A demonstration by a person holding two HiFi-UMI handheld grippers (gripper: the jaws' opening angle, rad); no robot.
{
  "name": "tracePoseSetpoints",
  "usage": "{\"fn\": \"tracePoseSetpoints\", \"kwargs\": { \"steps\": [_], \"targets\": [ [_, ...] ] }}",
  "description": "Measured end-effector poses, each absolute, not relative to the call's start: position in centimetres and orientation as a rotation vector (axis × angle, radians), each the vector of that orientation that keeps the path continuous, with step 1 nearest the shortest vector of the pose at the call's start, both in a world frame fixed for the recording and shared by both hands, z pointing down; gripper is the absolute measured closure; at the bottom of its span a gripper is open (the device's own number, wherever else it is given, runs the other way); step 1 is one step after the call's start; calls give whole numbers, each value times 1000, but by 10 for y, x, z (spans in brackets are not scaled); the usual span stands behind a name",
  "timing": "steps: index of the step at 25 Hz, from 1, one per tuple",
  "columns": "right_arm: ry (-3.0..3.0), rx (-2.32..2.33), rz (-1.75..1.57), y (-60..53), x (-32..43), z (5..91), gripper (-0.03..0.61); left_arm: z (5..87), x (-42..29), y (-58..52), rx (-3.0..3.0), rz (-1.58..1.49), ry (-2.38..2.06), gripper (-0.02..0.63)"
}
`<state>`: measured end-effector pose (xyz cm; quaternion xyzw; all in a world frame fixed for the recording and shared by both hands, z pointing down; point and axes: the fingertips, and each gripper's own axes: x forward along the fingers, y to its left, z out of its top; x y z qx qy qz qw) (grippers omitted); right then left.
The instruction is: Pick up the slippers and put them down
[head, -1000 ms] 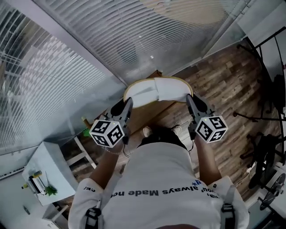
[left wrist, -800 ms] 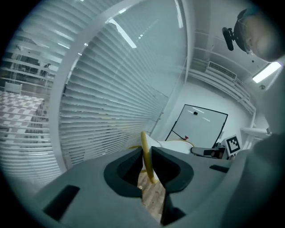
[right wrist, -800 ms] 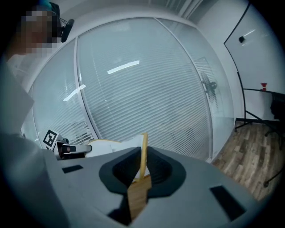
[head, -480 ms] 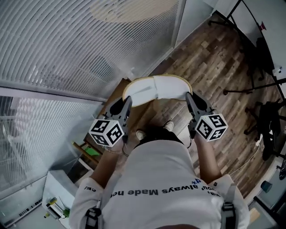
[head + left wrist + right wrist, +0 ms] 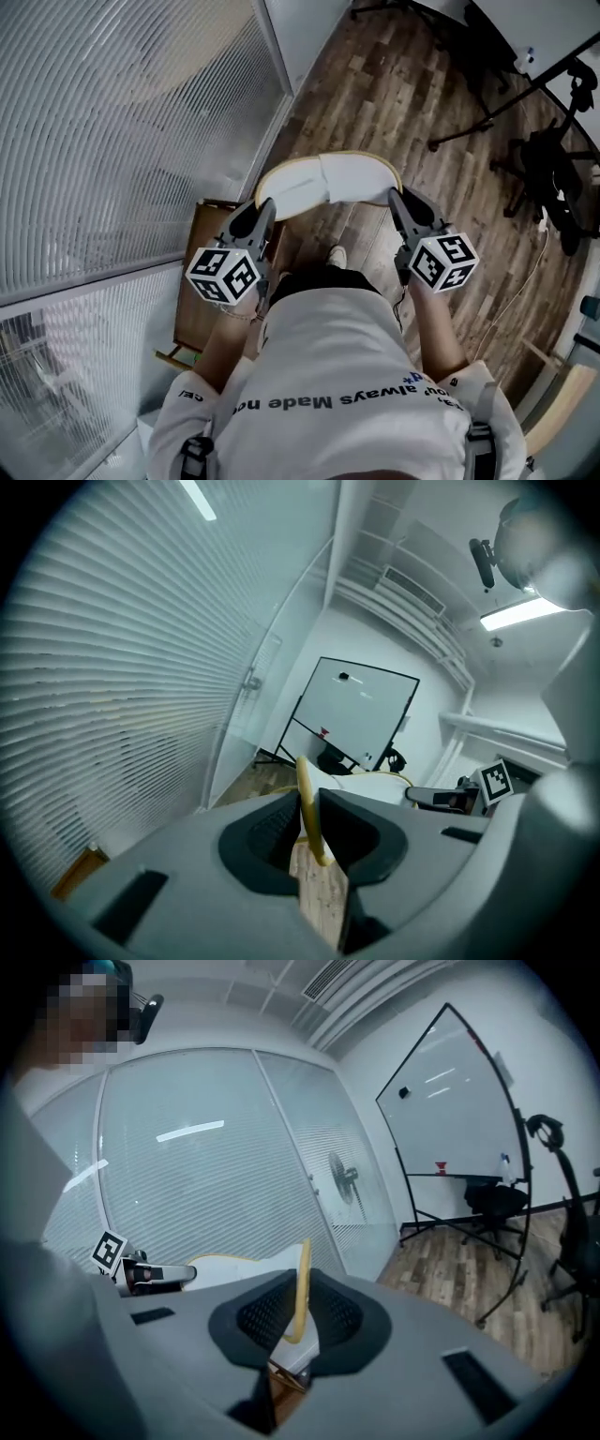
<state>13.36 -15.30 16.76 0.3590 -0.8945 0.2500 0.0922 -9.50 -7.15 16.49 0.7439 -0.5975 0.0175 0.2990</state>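
My left tongs (image 5: 265,208) and right tongs (image 5: 398,199) each clamp an end of the thin, yellow-rimmed white slipper (image 5: 328,180) bowed between them, its tips hidden in the jaws

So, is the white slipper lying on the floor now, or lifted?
Lifted. The slipper hangs above the wooden floor, one end clamped in the left gripper, the other in the right gripper.

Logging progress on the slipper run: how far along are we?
Pick-up looks done: the slippers are off the wooden floor, clamped at each end by the left gripper and right gripper. In hand: the carry. Left: setting them down and letting go.
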Motion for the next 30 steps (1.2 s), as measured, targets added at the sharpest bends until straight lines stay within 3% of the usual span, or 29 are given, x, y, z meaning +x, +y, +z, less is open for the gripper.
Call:
{"fn": "tracePoseSetpoints", "kwargs": {
  "steps": [11,21,27,30],
  "targets": [
    [-2526,1381,770,-151,216,182,537,186,-25,-124,2136,136,-1331,548],
    [-2491,1442,809,-173,223,157,537,159,-20,-158,2164,188,-1274,548],
    [-2480,1411,762,-99,178,175,537,185,-64,-79,2153,149,-1285,548],
    [-2453,1415,789,-112,178,189,537,200,-64,-91,2122,153,-1272,548]
  ]
}}
